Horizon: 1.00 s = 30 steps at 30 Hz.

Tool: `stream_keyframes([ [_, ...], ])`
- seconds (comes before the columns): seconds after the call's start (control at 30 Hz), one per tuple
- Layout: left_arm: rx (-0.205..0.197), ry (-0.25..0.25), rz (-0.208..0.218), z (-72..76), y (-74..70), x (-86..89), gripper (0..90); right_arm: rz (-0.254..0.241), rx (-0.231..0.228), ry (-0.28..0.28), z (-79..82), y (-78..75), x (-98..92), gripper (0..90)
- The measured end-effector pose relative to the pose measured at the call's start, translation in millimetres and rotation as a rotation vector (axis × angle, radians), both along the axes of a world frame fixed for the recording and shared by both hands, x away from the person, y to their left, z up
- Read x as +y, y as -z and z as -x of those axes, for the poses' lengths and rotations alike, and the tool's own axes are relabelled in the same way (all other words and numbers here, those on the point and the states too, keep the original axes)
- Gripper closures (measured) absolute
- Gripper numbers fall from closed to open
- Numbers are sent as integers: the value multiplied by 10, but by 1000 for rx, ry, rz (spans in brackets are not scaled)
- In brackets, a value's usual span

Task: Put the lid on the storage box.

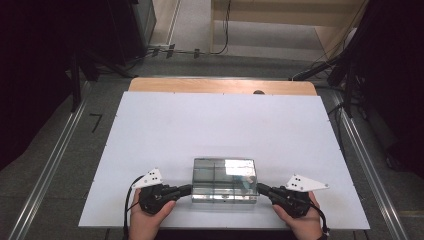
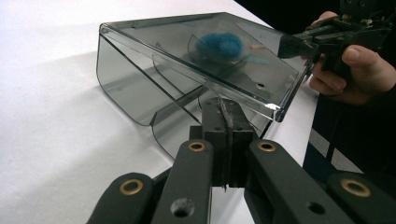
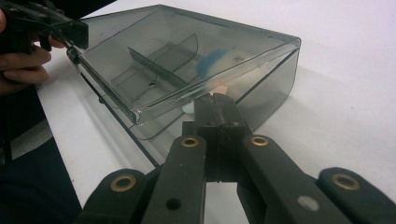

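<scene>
A smoky see-through plastic box (image 1: 225, 180) with a flat lid (image 2: 187, 51) lies near the table's front edge. Inside it are curved dividers and a blue fluffy ball (image 2: 219, 45), which shows as a blue blur (image 3: 212, 59) in the right gripper view. My left gripper (image 1: 190, 189) is shut, its tip (image 2: 226, 105) against the box's left end just under the lid's rim. My right gripper (image 1: 260, 189) is shut too, its tip (image 3: 215, 100) against the right end under the rim. Each gripper view shows the other gripper across the box (image 3: 177, 51).
The white tabletop (image 1: 220, 125) stretches wide beyond the box, with a wooden strip (image 1: 220, 86) along its far edge. Metal rails (image 1: 50, 165) run on the floor at both sides. Dark stands and cables lie behind the table.
</scene>
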<state>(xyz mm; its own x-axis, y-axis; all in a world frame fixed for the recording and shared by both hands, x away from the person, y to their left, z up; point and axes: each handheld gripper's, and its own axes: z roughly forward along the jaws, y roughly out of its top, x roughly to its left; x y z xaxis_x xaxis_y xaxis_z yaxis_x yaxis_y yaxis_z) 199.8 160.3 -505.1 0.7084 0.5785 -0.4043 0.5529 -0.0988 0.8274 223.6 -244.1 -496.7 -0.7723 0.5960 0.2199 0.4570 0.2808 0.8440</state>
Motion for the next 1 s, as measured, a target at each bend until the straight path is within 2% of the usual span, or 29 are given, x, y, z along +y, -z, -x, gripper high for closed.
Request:
stream_keyframes([
  [0.5, 24, 5, -12, -10, 40, 31, 895, 37, 13, 3, -16, 47, -8, 879],
  [0.77, 19, 14, -21, -23, 48, 28, 880, 24, 6, 11, -36, 34, -47, 872],
  [0.9, 3, 9, -24, -29, 37, 40, 851, 13, -13, 16, -48, 6, -92, 811],
  [1.0, -15, -4, -32, -38, 26, 57, 772, -25, -36, 3, -46, -46, -139, 735],
])
